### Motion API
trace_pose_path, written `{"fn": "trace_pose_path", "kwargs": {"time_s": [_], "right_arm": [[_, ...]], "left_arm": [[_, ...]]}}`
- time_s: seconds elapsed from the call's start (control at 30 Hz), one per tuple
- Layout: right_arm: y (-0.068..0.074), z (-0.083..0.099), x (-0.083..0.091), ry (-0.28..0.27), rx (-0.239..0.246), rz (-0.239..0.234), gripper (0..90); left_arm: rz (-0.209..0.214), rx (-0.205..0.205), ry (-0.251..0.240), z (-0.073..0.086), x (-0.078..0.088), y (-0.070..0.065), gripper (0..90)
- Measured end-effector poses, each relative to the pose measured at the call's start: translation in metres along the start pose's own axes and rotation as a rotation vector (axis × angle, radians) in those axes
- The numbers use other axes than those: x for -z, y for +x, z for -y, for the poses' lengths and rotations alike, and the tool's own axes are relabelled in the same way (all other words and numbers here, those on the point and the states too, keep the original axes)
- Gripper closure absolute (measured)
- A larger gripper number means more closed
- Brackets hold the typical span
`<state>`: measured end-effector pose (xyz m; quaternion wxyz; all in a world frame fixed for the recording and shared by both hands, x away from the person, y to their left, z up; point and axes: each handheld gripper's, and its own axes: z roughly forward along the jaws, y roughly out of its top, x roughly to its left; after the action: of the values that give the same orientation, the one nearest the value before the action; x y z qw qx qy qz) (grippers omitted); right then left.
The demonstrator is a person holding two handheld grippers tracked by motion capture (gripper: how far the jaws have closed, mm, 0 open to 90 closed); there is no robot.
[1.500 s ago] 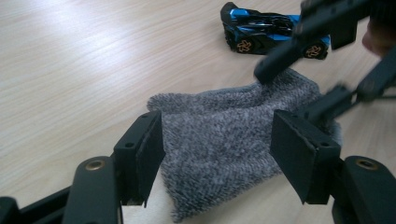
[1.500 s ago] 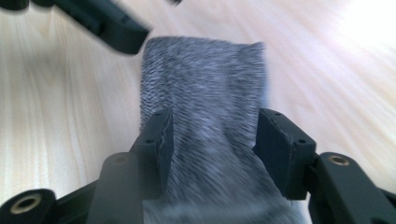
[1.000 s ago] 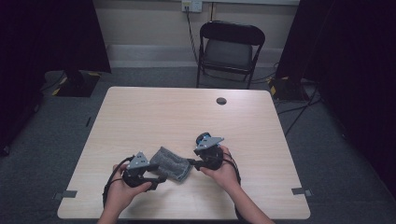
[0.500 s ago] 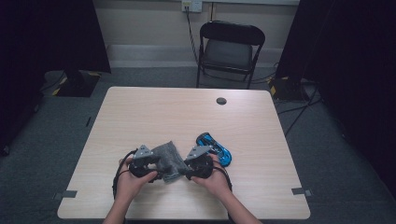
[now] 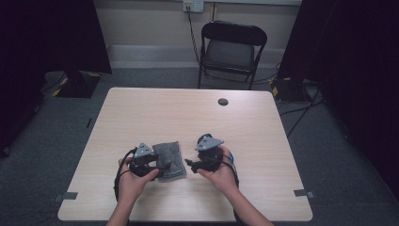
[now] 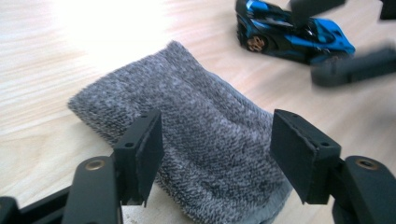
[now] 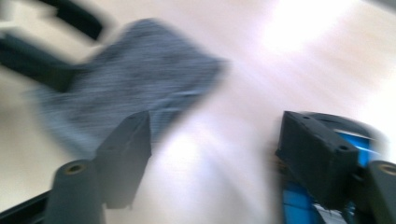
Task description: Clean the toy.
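Since the earlier frame, our right gripper [image 5: 190, 164] has drawn away from the cloth [image 5: 169, 159]; its jaws have just been opening and now stand released, nothing between them. Our left gripper [image 6: 215, 154] straddles the folded cloth, jaws apart and not pressing. Risk: the right jaws may knock the toy car [image 6: 292, 30] beside them.

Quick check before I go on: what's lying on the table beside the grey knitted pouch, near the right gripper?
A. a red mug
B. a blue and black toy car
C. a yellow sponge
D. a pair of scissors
B: the left gripper view shows a blue and black toy car lying on the table just beyond the grey knitted pouch.
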<state>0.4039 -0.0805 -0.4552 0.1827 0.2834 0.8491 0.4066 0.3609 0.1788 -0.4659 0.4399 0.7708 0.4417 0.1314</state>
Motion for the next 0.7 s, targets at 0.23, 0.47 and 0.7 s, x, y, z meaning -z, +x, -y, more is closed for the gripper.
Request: {"fn": "trace_pose_path", "kwargs": {"time_s": [0.23, 0.47, 0.7], "right_arm": [[-0.05, 0.007, -0.006, 0.045, -0.114, 0.106, 19.6], [-0.063, 0.012, -0.028, 0.1, -0.138, 0.089, 18.5], [-0.062, 0.016, -0.039, 0.138, -0.107, 0.081, 21.4]], "left_arm": [[-0.015, -0.001, 0.053, 0.005, -0.014, -0.004, 35.9], [-0.029, 0.018, 0.048, 0.005, -0.023, -0.002, 32.4], [-0.051, 0.055, 0.044, -0.003, -0.026, -0.001, 32.9]]}}
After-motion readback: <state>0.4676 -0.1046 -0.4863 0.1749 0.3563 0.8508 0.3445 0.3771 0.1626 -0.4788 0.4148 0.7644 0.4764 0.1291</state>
